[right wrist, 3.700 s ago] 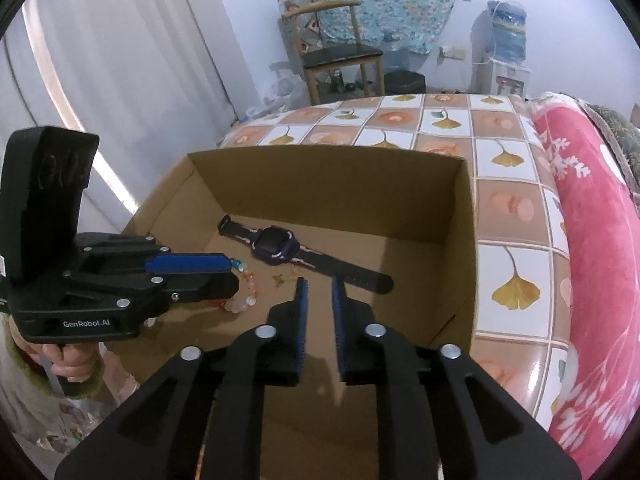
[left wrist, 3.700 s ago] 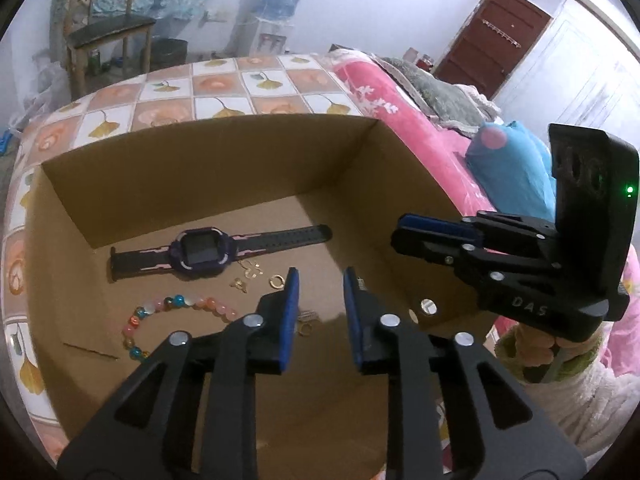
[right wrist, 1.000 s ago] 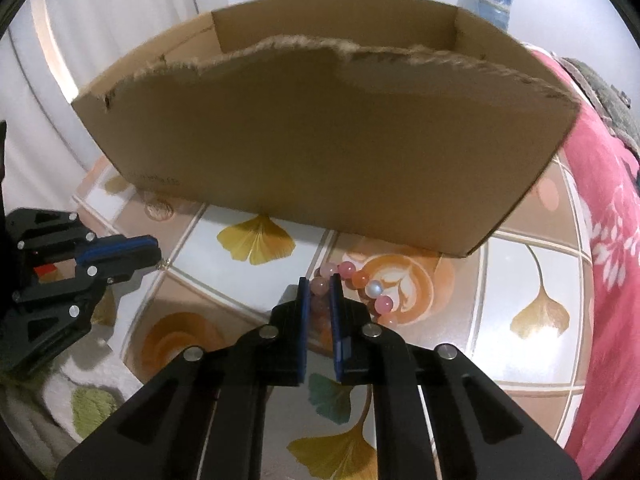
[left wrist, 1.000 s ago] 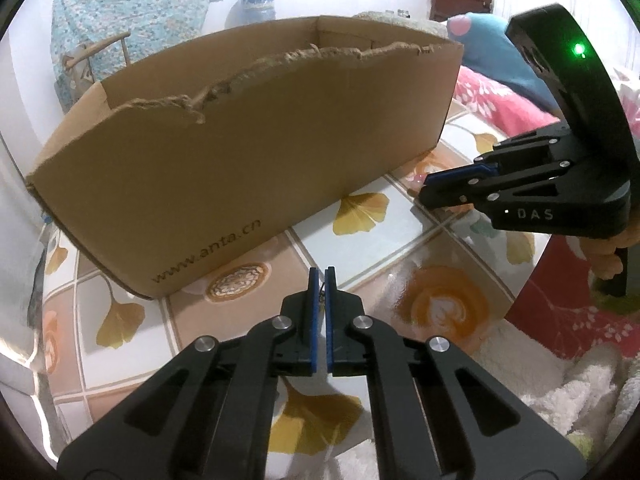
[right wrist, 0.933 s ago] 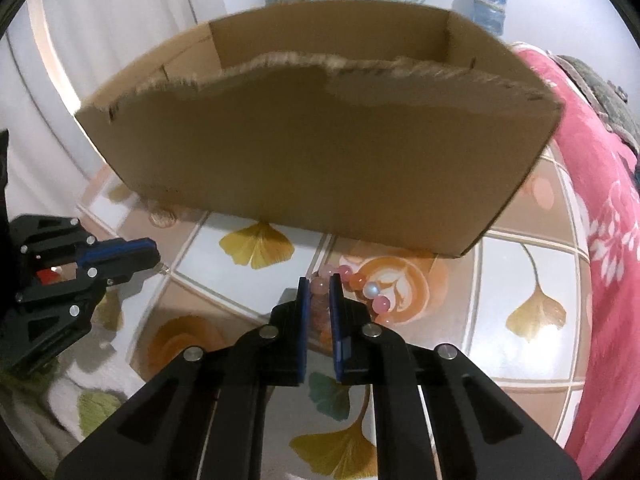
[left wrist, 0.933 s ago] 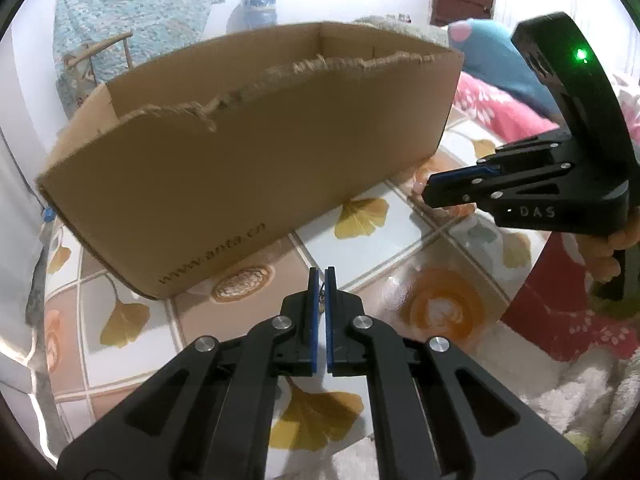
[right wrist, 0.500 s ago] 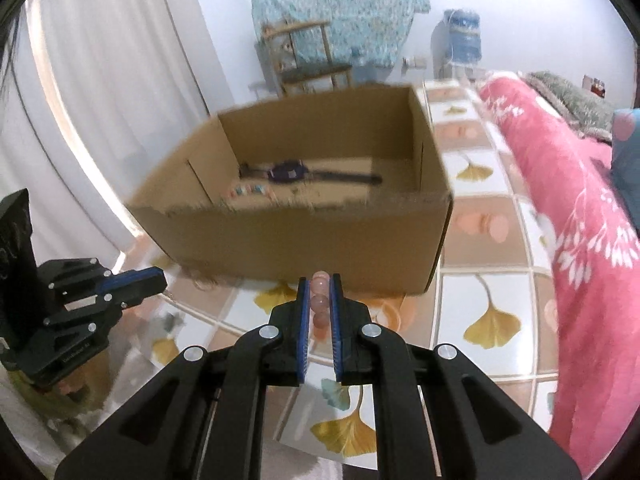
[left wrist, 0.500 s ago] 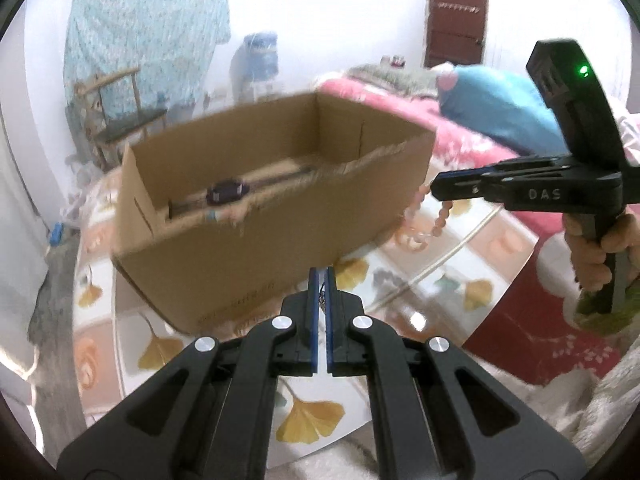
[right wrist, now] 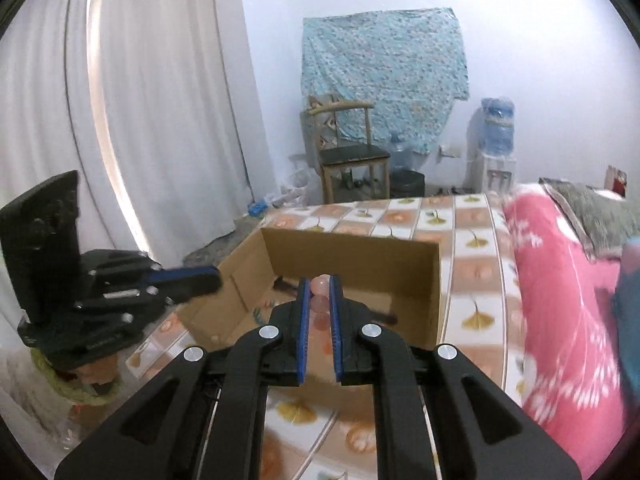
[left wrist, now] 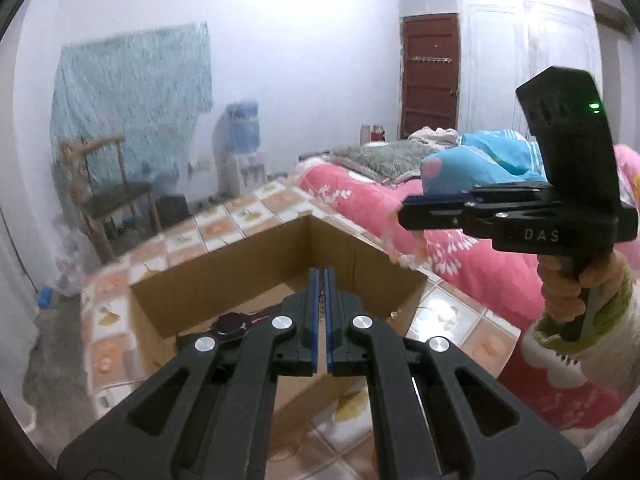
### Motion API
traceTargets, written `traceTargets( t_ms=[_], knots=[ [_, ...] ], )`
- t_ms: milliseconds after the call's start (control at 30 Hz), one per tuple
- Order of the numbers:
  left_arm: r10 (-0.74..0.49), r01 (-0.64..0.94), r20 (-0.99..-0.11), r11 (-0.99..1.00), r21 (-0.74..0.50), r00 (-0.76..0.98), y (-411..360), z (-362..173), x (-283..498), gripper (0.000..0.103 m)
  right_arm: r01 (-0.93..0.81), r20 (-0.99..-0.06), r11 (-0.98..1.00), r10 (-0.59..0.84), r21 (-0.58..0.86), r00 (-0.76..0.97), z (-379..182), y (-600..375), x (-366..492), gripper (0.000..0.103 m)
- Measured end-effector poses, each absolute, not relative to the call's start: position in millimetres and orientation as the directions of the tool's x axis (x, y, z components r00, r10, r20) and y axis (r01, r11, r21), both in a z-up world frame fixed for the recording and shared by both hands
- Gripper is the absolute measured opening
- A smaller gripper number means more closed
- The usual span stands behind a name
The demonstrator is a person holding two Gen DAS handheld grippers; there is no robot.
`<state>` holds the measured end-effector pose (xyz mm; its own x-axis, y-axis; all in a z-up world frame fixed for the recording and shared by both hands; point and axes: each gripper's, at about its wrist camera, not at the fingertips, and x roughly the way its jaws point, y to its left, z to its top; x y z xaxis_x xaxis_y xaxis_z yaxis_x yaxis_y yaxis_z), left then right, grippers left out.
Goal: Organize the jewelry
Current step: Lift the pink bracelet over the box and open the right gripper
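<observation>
Above the open cardboard box I hold both tools raised, each seen from its own wrist camera. My right tool is clenched on a pink beaded bracelet: pale pink beads sit pinched between the two blue pads, and more beads show lower in the gap. In the left wrist view the right tool appears from the side at the upper right, with a green light lit on its housing and a blurred trace of the bracelet hanging below its tip, over the box's right corner.

My left tool has its blue pads drawn nearly together; something small and thin shows in the narrow gap, but I cannot tell what it is. In the right wrist view the left tool points in from the left, just beside the box's left wall.

Inside the box, a dark watch lies on the floor, partly hidden behind my left tool; a few small beads show near the left wall. The box stands on a tabletop with a tiled ginkgo-leaf pattern. A pink floral bed lies to the right, and a wooden chair and a water dispenser stand against the far wall.
</observation>
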<state>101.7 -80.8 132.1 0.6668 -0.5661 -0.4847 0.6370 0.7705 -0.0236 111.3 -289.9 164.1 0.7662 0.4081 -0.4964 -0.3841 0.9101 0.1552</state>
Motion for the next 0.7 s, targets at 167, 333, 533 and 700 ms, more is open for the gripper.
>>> traceTargets(
  t_ms=[167, 333, 533, 700],
  knots=[
    [-0.556, 0.607, -0.652, 0.774, -0.180, 0.515, -88.9, 92.4, 165.0, 0.002, -0.391, -0.554, 0.889, 0.455, 0.239, 0.697, 144.4, -296.0, 158.9, 0.010],
    [-0.502, 0.534, -0.700, 0.821, -0.200, 0.509, -71.4, 64.9, 182.4, 0.032, -0.397, -0.619, 0.877, 0.474, 0.270, 0.626, 118.1, -291.2, 189.4, 0.010],
    [-0.481, 0.478, -0.643, 0.856, -0.197, 0.596, -41.0, 72.4, 165.4, 0.053, -0.362, -0.734, 0.876, 0.469, 0.318, 0.491, 87.8, -278.8, 234.4, 0.010],
    [-0.471, 0.454, -0.594, 0.870, -0.191, 0.653, -25.7, 77.4, 145.9, 0.071, -0.327, -0.818, 0.893, 0.424, 0.308, 0.388, 70.0, -263.8, 264.3, 0.011]
  ],
)
